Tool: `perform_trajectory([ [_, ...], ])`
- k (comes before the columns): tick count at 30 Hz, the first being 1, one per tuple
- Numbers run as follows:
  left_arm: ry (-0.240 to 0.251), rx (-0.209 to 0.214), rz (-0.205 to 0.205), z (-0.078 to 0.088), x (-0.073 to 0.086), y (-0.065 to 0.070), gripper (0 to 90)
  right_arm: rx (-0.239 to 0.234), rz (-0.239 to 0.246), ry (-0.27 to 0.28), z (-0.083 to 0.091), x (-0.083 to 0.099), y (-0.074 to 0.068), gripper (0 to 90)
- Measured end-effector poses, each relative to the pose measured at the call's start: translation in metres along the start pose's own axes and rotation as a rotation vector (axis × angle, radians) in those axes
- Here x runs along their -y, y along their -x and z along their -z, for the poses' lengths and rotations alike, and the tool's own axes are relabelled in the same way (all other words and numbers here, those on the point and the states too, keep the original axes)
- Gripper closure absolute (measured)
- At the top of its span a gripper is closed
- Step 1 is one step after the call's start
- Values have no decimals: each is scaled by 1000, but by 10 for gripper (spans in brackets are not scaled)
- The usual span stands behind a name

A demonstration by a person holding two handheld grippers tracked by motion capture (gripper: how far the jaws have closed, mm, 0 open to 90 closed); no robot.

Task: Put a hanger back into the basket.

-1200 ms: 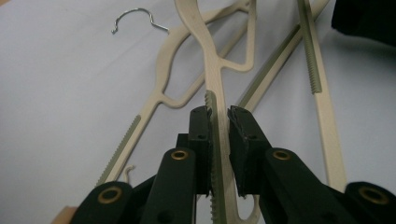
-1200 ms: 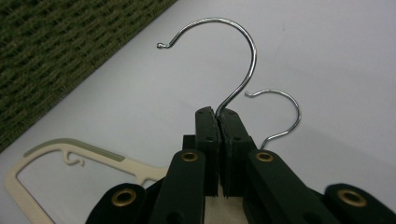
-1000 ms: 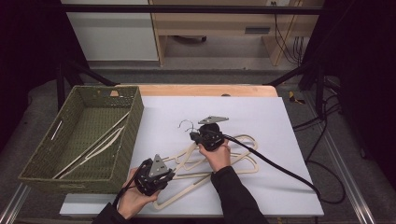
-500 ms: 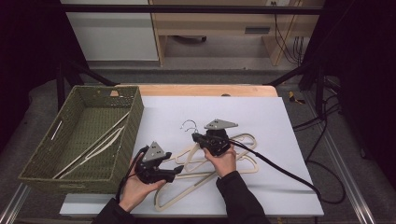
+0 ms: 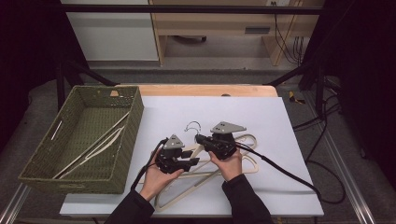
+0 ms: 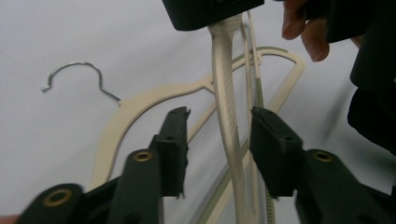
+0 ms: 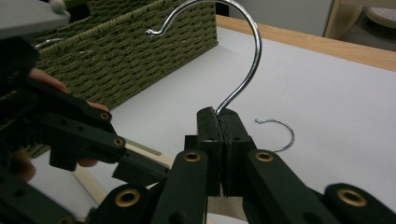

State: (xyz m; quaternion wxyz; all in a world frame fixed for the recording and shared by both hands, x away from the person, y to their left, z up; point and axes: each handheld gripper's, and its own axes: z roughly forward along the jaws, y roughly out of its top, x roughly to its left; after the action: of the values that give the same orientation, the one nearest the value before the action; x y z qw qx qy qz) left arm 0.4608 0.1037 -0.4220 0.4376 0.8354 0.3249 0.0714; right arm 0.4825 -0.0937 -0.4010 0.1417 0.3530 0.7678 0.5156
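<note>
The right gripper (image 7: 219,140) is clamped tight on the neck of a cream hanger (image 6: 224,93) just below its metal hook (image 7: 224,56), probably to lift it off the pile of hangers (image 5: 233,163) on the bench (image 5: 280,121). The left gripper (image 6: 219,140) has just been closing; its jaws straddle the raised hanger's arm without pressing on it, likely to steady it for the woven basket (image 5: 126,135). How the piled hangers interlock is hard to make out.

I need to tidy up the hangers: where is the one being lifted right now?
In the high view the lifted hanger is mid-table, right of the green basket, its hook neck clamped in the right hand-held gripper.
</note>
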Motion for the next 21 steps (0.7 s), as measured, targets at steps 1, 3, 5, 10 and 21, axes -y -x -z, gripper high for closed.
perform_trajectory([
  [1,0,0,0,0,0,0,666,-3,3,3,1,0,0,893],
  [3,-6,28,19,-3,0,0,714,0,7,3,4,0,-1,892],
  [5,-6,36,21,-3,0,1,774,-2,15,4,5,0,-1,892],
  [10,6,35,30,-1,-1,8,825,9,29,6,13,0,-4,853],
  [21,31,46,23,9,-4,22,860,0,45,70,59,14,6,507],
])
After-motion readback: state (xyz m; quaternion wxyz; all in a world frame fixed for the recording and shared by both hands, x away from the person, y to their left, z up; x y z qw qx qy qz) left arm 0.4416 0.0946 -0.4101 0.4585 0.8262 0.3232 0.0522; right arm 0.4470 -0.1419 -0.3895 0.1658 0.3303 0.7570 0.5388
